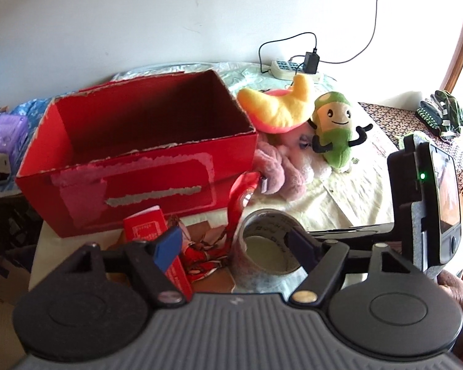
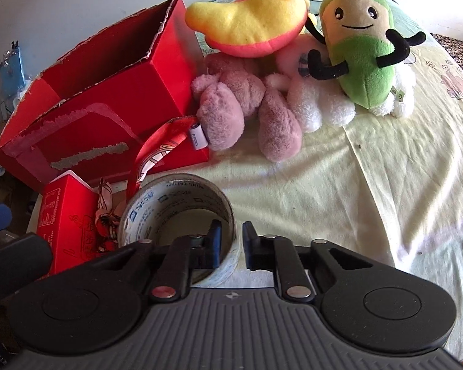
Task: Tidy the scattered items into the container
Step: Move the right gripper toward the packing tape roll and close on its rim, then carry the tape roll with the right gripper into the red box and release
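Note:
An open red cardboard box (image 1: 132,182) (image 2: 108,98) stands at the left, and its inside looks empty. In front of it a printed tape roll (image 1: 267,246) (image 2: 176,197) stands on the cream cloth. My right gripper (image 2: 232,243) is shut on the roll's near wall, one finger inside and one outside. My left gripper (image 1: 233,246) hangs open over a small red carton (image 1: 173,265) (image 2: 64,215) and a red lanyard (image 1: 240,197) (image 2: 157,154). Right of the box lie a pink plush (image 2: 231,108), a white plush (image 2: 321,104), a green plush (image 2: 364,58) and a yellow crescent plush (image 2: 250,21).
A power strip with a charger (image 1: 293,67) lies at the back by the wall. A purple pack (image 1: 6,132) sits off to the left, and green-black gloves (image 1: 444,111) lie on a patterned cloth at the right. A hand (image 1: 456,289) holds the right gripper's body (image 1: 426,203).

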### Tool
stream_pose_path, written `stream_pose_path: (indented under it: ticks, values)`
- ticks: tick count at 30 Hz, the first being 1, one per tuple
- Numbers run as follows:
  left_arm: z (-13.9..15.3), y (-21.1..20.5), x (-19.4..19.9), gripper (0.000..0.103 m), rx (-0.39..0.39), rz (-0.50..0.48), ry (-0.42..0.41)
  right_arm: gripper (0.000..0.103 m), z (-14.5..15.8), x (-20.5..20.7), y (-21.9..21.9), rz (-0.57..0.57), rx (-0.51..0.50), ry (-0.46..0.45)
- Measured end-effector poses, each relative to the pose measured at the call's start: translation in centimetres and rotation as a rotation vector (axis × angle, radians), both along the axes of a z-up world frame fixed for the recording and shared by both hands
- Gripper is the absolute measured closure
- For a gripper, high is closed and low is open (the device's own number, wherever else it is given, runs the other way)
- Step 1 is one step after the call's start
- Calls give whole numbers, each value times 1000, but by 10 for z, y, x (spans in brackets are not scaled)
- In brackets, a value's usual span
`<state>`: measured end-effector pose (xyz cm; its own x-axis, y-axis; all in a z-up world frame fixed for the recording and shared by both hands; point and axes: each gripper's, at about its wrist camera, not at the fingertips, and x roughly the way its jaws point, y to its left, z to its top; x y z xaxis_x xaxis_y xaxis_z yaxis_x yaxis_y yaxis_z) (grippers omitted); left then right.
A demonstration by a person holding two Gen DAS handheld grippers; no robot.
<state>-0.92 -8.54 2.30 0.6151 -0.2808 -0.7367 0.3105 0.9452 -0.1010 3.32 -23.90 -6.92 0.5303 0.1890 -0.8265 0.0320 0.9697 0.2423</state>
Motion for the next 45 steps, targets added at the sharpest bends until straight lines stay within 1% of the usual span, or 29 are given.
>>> stream_pose_path:
  ticks: [1, 5, 7, 8, 10, 14, 16, 17, 18, 19, 20, 21, 22, 25, 29, 32, 33, 36, 39, 41, 45]
  values:
    - [-1, -2, 1, 25, -7, -10, 7, 94, 2, -1, -2, 0, 1, -2]
    - [-14, -10, 8, 25, -44, -46, 67, 94, 6, -8, -9, -6, -14, -9]
    - [-23, -15, 12, 28, -51, -56, 99, 95, 7, -11, -15, -18, -30, -14]
    - [-27, -16, 15, 29, -66, -62, 122, 94, 7, -12, -19, -29, -31, -11]
    - [-36, -19, 22, 34, -97, -74, 172, 94, 6, -15, -28, -44, -39, -12]
    - [-52, -29, 31, 44, -123, -99, 240, 94, 1, -15, -44, -63, -34, 8]
    - [-60, -35, 35, 52, -137, -111, 276, 87, -1, -15, -49, -73, -23, 17]
    - [-63, -37, 38, 53, -137, -114, 288, 84, -2, -16, -52, -78, -16, 20]
    - [-67, -40, 40, 57, -128, -113, 293, 79, -2, -16, -54, -81, -12, 23]
    - [-70, -43, 42, 63, -118, -113, 299, 70, -2, -17, -54, -81, -8, 24]
    - [-73, -45, 44, 69, -109, -113, 305, 68, -2, -17, -55, -81, -5, 25]
    - [-76, -48, 45, 82, -99, -114, 312, 68, -2, -17, -56, -81, -2, 27]
    - [-79, -50, 47, 83, -92, -115, 318, 67, -2, -17, -56, -80, 2, 28]
    - [-79, -54, 49, 86, -78, -105, 307, 67, -2, -18, -58, -80, 12, 32]
    - [-77, -59, 48, 87, -40, -108, 283, 68, -7, -17, -53, -54, 8, 41]
    - [-76, -61, 47, 87, -21, -113, 271, 81, -10, -15, -49, -36, 8, 44]
    - [-76, -62, 46, 88, -15, -116, 264, 83, -10, -15, -48, -31, 11, 42]
    - [-70, -67, 43, 91, 8, -123, 229, 85, -7, -16, -47, -21, 6, 23]
    - [-48, -71, 39, 92, -2, -134, 162, 85, 9, -22, -53, -45, 15, -27]
    - [-27, -71, 38, 92, -28, -144, 111, 85, 29, -26, -61, -69, 33, -87]
    - [23, -66, 37, 92, -56, -142, -26, 85, 76, -24, -69, -95, 72, -222]
